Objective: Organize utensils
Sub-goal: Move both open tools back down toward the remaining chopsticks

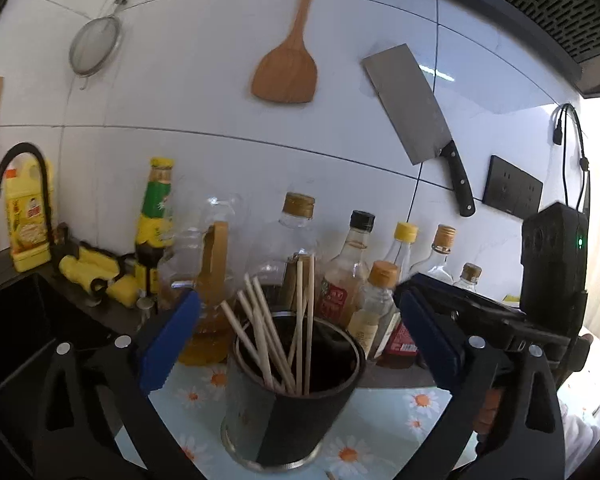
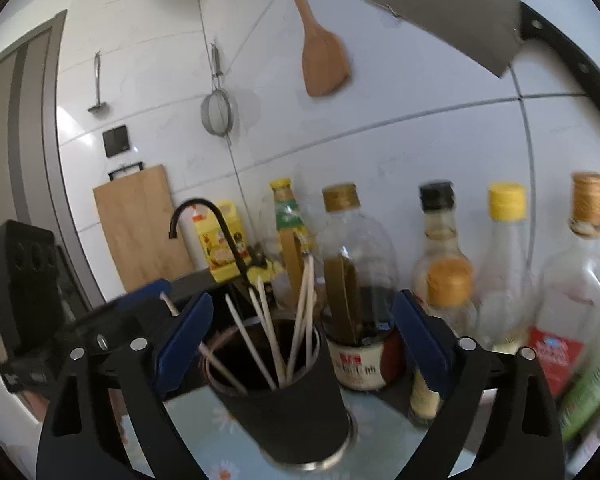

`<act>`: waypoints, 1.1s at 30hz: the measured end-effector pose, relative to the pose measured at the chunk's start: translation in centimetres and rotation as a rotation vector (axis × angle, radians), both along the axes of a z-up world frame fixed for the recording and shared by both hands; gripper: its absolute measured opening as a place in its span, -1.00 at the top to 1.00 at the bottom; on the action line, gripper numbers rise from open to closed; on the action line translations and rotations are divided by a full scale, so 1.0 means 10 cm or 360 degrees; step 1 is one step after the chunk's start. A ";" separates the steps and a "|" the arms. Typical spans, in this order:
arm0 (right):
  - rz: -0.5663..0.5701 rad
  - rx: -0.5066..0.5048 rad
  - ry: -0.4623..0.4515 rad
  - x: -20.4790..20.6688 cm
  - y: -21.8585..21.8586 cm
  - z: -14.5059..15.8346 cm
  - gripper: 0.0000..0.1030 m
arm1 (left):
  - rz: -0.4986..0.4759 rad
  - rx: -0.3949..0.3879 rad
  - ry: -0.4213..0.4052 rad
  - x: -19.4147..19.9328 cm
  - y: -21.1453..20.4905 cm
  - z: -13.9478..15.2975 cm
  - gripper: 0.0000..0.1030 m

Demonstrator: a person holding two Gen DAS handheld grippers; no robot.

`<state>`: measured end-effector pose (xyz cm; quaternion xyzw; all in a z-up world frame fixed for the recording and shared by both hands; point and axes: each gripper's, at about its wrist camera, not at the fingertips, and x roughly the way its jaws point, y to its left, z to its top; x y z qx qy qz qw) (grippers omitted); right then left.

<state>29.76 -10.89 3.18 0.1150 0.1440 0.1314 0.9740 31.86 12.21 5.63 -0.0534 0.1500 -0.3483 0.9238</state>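
Closest in, the left gripper (image 1: 296,340) has its blue-padded fingers (image 1: 168,344) spread wide on either side of the black cylindrical utensil holder with a metal base (image 1: 288,420), not touching it. The right gripper (image 2: 302,344) is spread the same way around the holder from its own angle, holding nothing. The holder stands upright on the daisy-print mat on the counter (image 1: 384,416), so the pale wooden chopsticks (image 1: 276,344) lean against its rim, tips down and fanned out. I judge the chopsticks already gathered, with both grippers free to steady or shift the holder. Just behind stands a row of glass and plastic condiment bottles (image 1: 352,276). Farthest, a wooden spatula (image 1: 286,72), a steel cleaver (image 1: 416,108) and a mesh strainer (image 1: 96,46) hang on the white tiled wall, off the counter.
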 end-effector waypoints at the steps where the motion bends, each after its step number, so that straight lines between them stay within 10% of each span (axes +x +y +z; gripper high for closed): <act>1: 0.0006 -0.0009 0.0044 -0.04 0.00 -0.03 -0.71 | -0.0001 0.0015 0.0017 -0.03 0.02 0.00 -0.89; 16: 0.0168 -0.0219 0.0737 -0.46 0.20 -1.20 -0.74 | 0.0160 0.0463 0.0566 -0.33 -0.05 -0.94 -0.89; 33: 0.0199 -0.0446 0.0907 -0.84 0.48 -1.67 -0.74 | 0.0288 0.0683 0.0804 -0.56 -0.08 -1.42 -0.88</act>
